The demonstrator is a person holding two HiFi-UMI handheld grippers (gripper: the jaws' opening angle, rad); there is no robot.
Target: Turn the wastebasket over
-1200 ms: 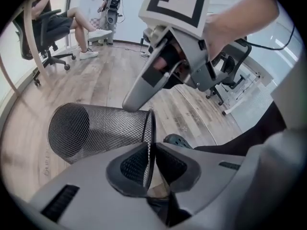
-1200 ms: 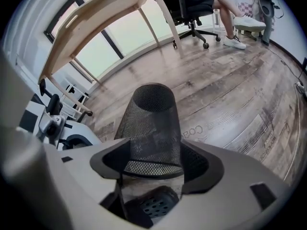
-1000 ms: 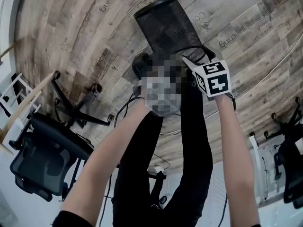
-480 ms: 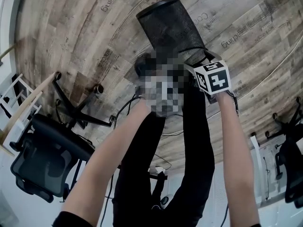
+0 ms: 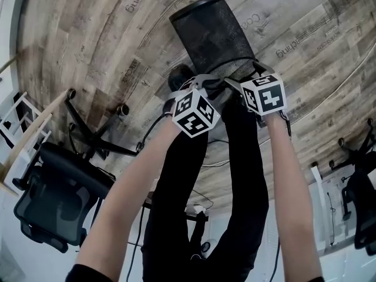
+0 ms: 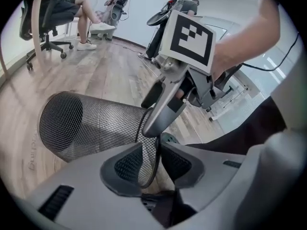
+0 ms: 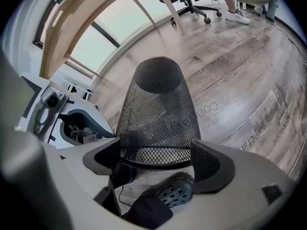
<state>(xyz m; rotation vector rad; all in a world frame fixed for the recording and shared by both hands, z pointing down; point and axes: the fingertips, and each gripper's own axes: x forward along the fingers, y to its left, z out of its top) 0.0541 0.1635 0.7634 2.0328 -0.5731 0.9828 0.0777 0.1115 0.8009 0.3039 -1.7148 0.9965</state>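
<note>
The black mesh wastebasket (image 5: pixel 211 34) lies tilted on the wood floor, its closed base far from me and its open rim toward me. My left gripper (image 5: pixel 202 82) straddles the rim wire (image 6: pixel 154 147). Its jaws are opening, and the wire runs between the pads with a gap on each side. My right gripper (image 5: pixel 236 78) is at the same rim, a little to the right. Its jaws (image 7: pixel 156 159) stand wide and are still opening, with the rim's width (image 7: pixel 156 163) between the pads and not pressed. The right gripper's finger (image 6: pixel 163 109) shows above the rim in the left gripper view.
A black office chair (image 5: pixel 53 198) and a wheeled chair base (image 5: pixel 88 122) stand at the left. A white cable (image 5: pixel 346 75) crosses the floor at the right. My shoe (image 7: pixel 175 193) is just under the rim. Seated people (image 6: pixel 81 13) are in the background.
The basket has hardly shifted. The right hand has edged slightly toward the rim. The left hand stays at the rim.
</note>
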